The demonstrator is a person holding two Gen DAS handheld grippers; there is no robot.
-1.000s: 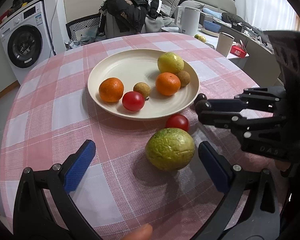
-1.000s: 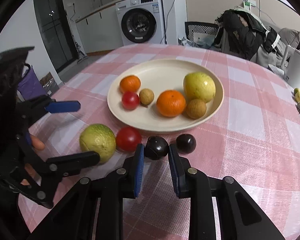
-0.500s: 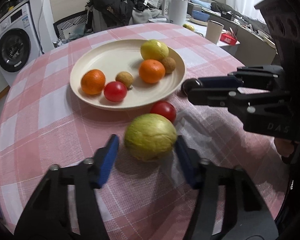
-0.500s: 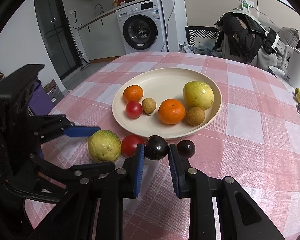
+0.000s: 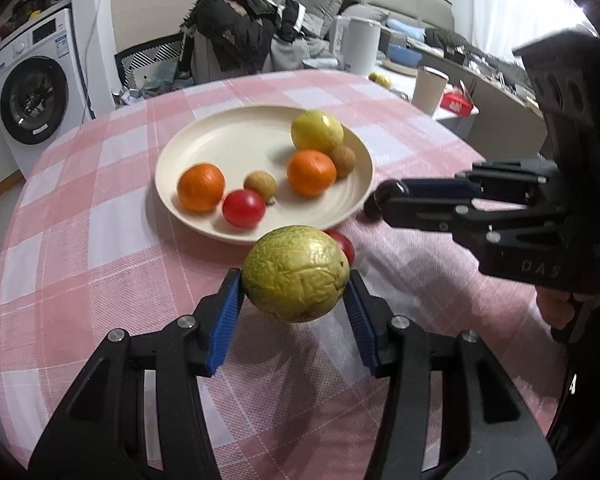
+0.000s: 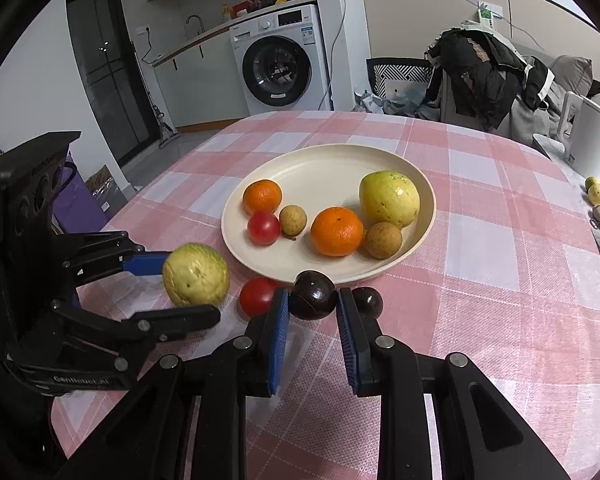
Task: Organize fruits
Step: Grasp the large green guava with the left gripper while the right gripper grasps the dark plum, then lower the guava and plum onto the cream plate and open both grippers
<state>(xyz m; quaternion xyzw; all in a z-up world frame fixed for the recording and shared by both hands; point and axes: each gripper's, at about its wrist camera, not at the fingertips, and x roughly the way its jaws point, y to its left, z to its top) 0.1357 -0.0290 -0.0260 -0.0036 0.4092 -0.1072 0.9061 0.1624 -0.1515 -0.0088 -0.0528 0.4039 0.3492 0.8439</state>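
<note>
Nearest, the left gripper [image 5: 296, 280] has its fingers closed on the green guava [image 5: 295, 273], which appears lifted just clear of the counter [image 5: 80, 240]. The right gripper [image 6: 313, 312] pinches a dark plum [image 6: 313, 295] at the near rim of the plate [image 6: 380, 160]. Loose on the cloth remain a tomato [image 6: 257, 296] and a second plum [image 6: 367, 301], both just beside the rim. Beyond, the plate holds two oranges, a tomato, two longans and a yellow guava. Judged step: carrying both fruits to the plate. Next move calls for setting them in the open far half, clear of the seated fruit, which could roll.
</note>
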